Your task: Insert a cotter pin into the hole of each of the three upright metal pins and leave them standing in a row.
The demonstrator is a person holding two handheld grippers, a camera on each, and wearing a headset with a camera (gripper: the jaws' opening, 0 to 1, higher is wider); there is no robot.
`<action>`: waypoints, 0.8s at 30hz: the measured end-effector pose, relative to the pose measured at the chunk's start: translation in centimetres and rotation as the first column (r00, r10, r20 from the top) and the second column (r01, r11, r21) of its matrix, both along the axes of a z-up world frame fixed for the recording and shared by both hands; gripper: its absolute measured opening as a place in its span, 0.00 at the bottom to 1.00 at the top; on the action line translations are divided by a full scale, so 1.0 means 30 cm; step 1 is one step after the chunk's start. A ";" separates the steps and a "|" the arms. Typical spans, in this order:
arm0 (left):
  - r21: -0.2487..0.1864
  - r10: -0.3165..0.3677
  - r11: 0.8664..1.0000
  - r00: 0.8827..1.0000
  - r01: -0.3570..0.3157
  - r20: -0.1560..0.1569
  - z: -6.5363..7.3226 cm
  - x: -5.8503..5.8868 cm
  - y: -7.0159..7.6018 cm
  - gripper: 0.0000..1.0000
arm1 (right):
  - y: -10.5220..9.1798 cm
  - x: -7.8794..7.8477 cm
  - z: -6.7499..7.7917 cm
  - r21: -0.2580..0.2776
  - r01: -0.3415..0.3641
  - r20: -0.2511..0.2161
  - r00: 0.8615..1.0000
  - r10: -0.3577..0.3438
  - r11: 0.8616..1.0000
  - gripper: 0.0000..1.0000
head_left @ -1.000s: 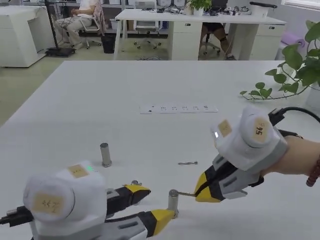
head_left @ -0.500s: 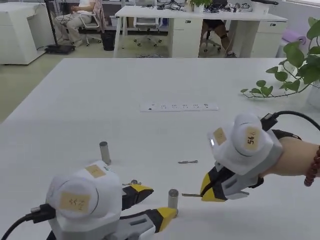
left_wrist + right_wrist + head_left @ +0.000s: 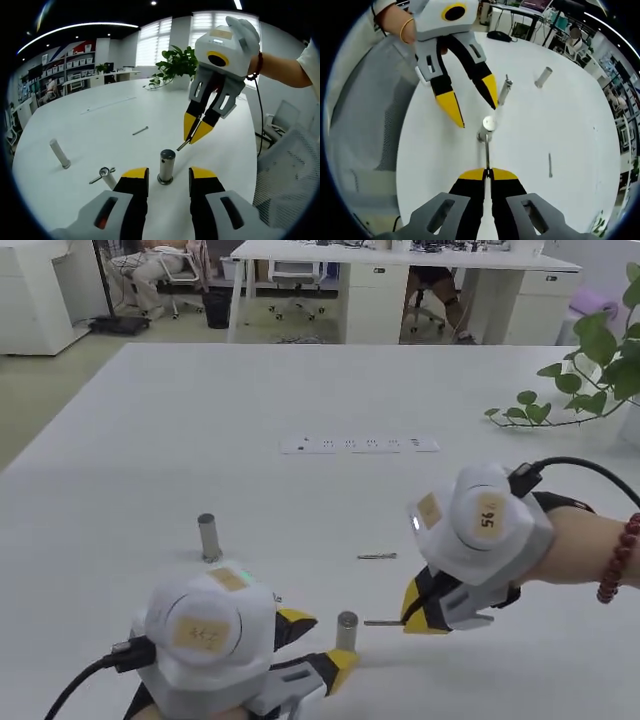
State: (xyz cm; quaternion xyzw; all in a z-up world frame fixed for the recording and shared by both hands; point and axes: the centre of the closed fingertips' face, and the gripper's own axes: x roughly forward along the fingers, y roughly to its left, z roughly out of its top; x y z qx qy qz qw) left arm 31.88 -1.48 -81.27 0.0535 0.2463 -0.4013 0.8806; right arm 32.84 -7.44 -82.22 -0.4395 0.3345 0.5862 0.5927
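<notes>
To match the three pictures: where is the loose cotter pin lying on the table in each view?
Head view: loose cotter pin, just right of centre.
Left gripper view: just left of centre.
Right gripper view: right of centre, lower half.
Shared landmark: nearest upright metal pin.

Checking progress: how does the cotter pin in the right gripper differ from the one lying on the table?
The held cotter pin is pinched in the shut right gripper, off the table, aimed at the near metal pin. The loose cotter pin lies flat on the table, ungripped. Both are thin, metal, uninserted.
</notes>
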 end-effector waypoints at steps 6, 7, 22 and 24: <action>0.016 -0.004 1.000 1.000 0.004 -0.001 -0.018 0.012 -0.017 0.29 | -0.004 0.009 -0.009 -0.013 -0.004 0.000 1.000 0.004 1.000 0.04; 0.016 -0.004 1.000 1.000 0.004 -0.001 -0.019 0.013 -0.017 0.28 | -0.004 0.010 -0.010 -0.014 -0.005 0.001 1.000 0.005 1.000 0.04; 0.018 0.007 1.000 1.000 -0.007 -0.011 -0.046 0.037 -0.037 0.15 | 0.015 0.020 -0.011 -0.023 -0.019 0.002 1.000 0.019 1.000 0.04; 0.015 0.009 1.000 1.000 -0.009 -0.014 -0.047 0.038 -0.037 0.14 | 0.015 0.019 -0.011 -0.028 -0.023 0.002 1.000 0.023 0.999 0.04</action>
